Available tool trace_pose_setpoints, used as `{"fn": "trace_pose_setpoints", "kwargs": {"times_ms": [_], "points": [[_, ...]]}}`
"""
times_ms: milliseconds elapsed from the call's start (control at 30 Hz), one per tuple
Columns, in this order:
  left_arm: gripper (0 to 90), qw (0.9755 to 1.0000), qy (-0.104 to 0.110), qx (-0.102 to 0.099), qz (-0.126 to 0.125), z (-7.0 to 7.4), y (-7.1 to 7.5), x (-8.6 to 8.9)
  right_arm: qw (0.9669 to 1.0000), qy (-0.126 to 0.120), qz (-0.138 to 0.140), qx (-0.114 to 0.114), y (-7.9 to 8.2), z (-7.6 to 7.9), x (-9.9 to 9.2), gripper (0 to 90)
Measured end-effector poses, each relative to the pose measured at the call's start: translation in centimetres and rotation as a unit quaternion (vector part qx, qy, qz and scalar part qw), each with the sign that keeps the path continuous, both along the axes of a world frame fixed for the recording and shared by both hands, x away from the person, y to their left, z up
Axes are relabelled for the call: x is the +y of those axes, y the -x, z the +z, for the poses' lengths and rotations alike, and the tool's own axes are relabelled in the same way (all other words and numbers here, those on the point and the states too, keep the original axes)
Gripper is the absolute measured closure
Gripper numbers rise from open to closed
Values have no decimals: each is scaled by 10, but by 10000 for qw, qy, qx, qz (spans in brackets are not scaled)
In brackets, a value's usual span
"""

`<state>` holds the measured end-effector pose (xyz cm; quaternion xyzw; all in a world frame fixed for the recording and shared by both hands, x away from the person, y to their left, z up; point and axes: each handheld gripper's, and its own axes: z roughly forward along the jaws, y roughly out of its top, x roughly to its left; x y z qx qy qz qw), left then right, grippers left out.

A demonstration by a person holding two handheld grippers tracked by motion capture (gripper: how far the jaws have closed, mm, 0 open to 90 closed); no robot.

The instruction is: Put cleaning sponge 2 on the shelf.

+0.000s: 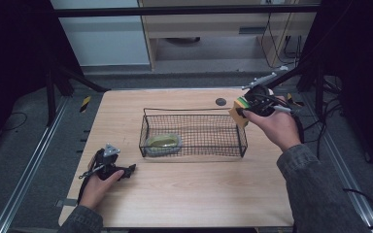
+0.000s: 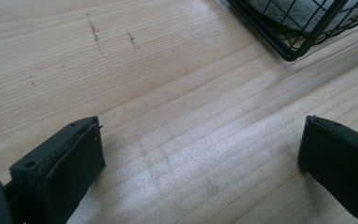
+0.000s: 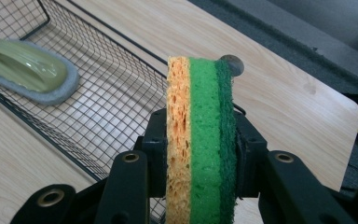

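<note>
Dim and dark around the evenly lit counter [image 1: 189, 194] in the high view, pale glare streaking its grain between the blurred near tongs, sharp sponge [image 3: 200, 140] texture, soft background beyond it.

Left claw [image 1: 128, 169]: black body, grey three-cornered plate on top, thin dark cable trailing at 7 o'clock. Its two black jaws blocky, flat matte pads, small round hole in left block.

Right claw [image 3: 200, 154]: black linkage arms, brass-ringed pivot holes, white rod and dark cable at 1 o'clock in high view.

Both sleeves [image 1: 315, 194]: grey-green, mottled fabric.
</note>
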<state>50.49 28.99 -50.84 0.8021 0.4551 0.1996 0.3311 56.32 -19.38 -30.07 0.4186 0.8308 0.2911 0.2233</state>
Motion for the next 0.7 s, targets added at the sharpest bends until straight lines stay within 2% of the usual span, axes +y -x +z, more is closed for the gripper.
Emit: {"fn": "trace_pose_setpoints", "kwargs": {"times_ms": [167, 367, 400, 467, 500, 700], "points": [[0, 10000, 2, 1, 4, 0, 0, 0, 9999, 82, 65, 106, -3, -7, 7, 645], [0, 10000, -7, 6, -3, 0, -1, 0, 9995, 198, 110, 231, -10, -23, 15, 645], [0, 10000, -1, 1, 4, 0, -1, 0, 9994, 213, 95, 269, -15, -29, 17, 645], [0, 10000, -8, 5, -4, 0, -1, 0, 9993, 223, 87, 281, -16, -31, 18, 645], [0, 10000, -2, 1, 4, 0, -1, 0, 9990, 314, 83, 295, -22, -37, 20, 645], [0, 10000, -25, 11, -15, 0, -1, 0, 9985, 343, 92, 429, -36, -50, 24, 646]]}}
